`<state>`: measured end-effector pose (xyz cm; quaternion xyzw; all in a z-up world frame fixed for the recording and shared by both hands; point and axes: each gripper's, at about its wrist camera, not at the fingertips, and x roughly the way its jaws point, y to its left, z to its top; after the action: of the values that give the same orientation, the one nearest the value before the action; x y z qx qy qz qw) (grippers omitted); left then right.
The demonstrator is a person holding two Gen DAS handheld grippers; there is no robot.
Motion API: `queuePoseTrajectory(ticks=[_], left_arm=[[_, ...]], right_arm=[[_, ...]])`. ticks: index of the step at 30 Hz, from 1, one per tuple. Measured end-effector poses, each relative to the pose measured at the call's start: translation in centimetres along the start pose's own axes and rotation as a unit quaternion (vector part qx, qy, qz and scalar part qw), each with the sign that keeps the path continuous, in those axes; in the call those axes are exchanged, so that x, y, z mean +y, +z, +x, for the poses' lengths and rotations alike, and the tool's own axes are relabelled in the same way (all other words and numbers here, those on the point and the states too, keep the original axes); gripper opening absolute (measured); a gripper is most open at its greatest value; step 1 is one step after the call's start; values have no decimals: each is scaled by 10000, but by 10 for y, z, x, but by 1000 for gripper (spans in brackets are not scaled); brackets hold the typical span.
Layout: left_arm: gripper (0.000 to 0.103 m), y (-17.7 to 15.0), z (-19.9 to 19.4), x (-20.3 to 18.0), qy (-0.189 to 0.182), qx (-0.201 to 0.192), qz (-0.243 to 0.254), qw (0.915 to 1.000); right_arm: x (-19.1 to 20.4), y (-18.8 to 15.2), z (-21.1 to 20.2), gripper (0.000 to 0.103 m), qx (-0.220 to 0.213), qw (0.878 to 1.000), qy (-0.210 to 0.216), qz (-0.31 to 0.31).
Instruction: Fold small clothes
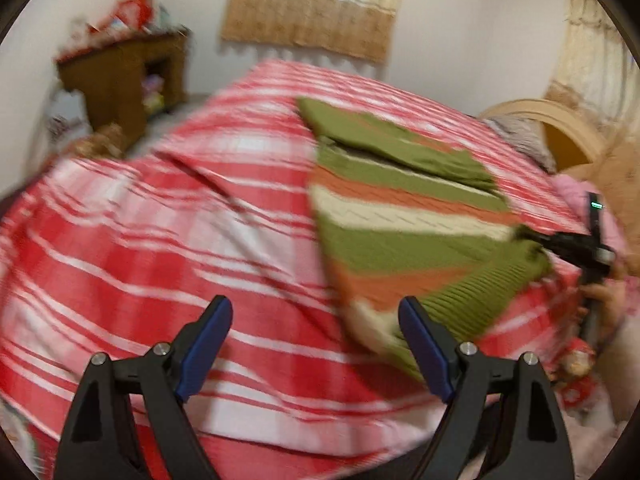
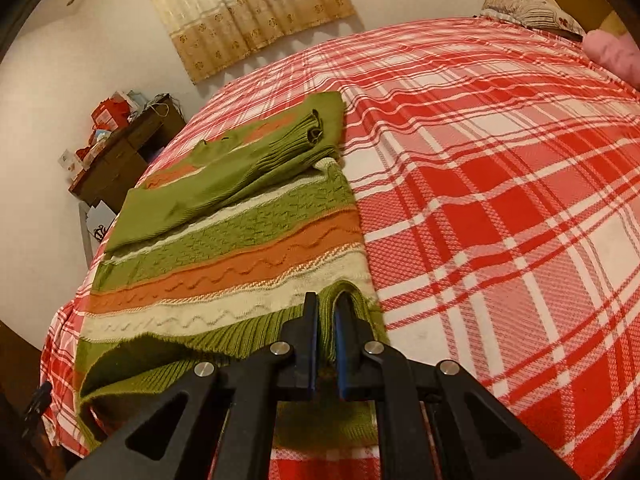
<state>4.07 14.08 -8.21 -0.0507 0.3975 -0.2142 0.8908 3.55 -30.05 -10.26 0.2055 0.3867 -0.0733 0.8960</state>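
Striped knit sweater [image 2: 240,240] lies on the plaid bedspread [image 2: 500,200], sleeve folded across; right tool [image 2: 326,320] clamped on its ribbed hem, left tool [image 1: 316,344] apart and empty near the hem's other corner; judge: grip both corners, lift evenly; no containers seen.

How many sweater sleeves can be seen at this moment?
1: a green sleeve folded across the striped sweater on the bed. The other may be hidden underneath.

One sweater [image 2: 248,232], two grippers [image 1: 316,320] [image 2: 326,304], one bed [image 2: 500,200].
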Motion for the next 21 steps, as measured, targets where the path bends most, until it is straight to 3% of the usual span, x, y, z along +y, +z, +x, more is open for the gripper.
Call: queuePoseTrajectory(ticks=[3,6,8,9,13,17,21], left_arm=[[88,-8,13,-11,-772,399,-267,9959],[87,-14,26,-26,-1057,618,-425,9916],[84,-16,33,-39,-891,692,-287,9932],[74,-18,36,-46,-784,733,-188,9940],[19,-22,53,-63,-403,1150,220,9923],[10,-7,55,-61,-344,1167,97,9925],[10,40,53,-61,-322,752,123,9966]], right_arm=[[3,-2,-1,7,-17,9999,-33,-129],[4,-5,-1,7,-33,9997,-57,-227],[5,-6,-2,7,-43,9996,-45,-260],[4,-6,-2,7,-49,9997,-30,-256],[1,-7,-6,7,-30,9998,116,-150],[0,2,-8,7,22,9996,251,-96],[-2,14,0,7,49,9993,367,88]])
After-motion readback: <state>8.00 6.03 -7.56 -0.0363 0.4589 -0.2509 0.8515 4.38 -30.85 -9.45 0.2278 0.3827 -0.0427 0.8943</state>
